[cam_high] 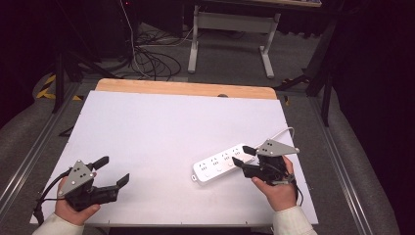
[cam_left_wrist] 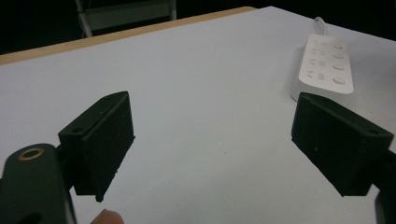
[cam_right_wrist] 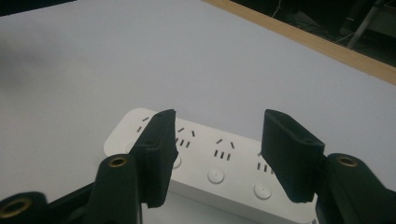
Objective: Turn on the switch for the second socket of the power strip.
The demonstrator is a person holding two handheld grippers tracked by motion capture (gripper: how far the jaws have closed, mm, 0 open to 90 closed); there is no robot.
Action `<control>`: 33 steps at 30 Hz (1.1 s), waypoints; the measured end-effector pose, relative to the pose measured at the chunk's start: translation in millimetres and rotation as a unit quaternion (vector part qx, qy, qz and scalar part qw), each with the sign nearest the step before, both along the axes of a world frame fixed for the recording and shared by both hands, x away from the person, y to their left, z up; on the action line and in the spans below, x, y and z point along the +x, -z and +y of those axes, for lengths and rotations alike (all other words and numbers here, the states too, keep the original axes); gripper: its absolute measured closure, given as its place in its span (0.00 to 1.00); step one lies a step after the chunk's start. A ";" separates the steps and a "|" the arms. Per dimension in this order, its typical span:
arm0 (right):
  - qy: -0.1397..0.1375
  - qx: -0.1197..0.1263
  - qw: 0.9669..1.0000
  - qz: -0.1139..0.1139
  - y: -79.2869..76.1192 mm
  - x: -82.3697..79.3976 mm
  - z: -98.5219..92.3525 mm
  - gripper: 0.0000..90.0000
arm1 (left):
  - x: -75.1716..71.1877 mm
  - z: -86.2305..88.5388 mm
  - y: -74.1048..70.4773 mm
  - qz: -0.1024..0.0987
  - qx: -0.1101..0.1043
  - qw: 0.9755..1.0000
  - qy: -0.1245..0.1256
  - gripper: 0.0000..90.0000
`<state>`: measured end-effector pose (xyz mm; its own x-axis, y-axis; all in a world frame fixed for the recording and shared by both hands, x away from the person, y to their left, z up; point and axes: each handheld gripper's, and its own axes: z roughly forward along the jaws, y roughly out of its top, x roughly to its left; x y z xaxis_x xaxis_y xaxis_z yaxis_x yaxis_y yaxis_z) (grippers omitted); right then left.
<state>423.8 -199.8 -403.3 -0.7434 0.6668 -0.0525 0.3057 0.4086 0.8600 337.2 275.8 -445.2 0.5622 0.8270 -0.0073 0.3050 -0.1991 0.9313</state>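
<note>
White power strip (cam_high: 224, 164) lies flat on the desk (cam_high: 161, 132), right of centre, its cable running off toward the far right edge. My right tool (cam_high: 243, 155) hovers over its near-right end, jaws partly spread with nothing pinched between them. My left tool (cam_high: 111, 170) sits well apart at the near-left corner, jaws spread wide, empty.

No readable text, labels or numbers on anything here
</note>
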 end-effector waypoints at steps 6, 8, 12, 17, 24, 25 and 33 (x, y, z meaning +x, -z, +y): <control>0.002 -0.002 1.000 0.002 -1.2 7.9 5.6 0.51 | 0.0 -0.1 -0.1 0.000 0.000 1.000 0.000 0.15; 0.001 0.000 1.000 0.004 -1.2 10.2 7.0 0.52 | -0.1 -0.2 0.0 0.000 0.001 1.000 0.000 0.15; -0.001 0.000 1.000 0.008 -1.9 15.2 10.5 0.54 | 0.2 -0.7 0.3 -0.001 -0.001 1.000 -0.001 0.15; -0.003 0.005 1.000 0.013 -2.5 23.3 14.9 0.54 | -0.4 -1.7 0.2 0.000 0.003 1.000 0.000 0.15; 0.000 -0.003 1.000 0.021 0.3 28.4 17.3 0.56 | -0.2 -1.5 0.3 0.001 0.003 1.000 0.000 0.15; 0.000 -0.004 1.000 0.025 0.3 28.8 17.1 0.58 | -0.2 -1.5 0.3 0.000 0.004 1.000 0.000 0.15; 0.002 0.002 0.998 0.062 -1.3 29.2 14.7 0.95 | 0.0 -1.4 0.5 -0.001 0.009 1.000 -0.001 0.15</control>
<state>452.9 -185.0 -402.1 -0.7417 0.6694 0.0428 0.4117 0.4039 0.8170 337.2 274.4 -445.7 0.5606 0.8281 0.0078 0.3041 -0.2146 0.9282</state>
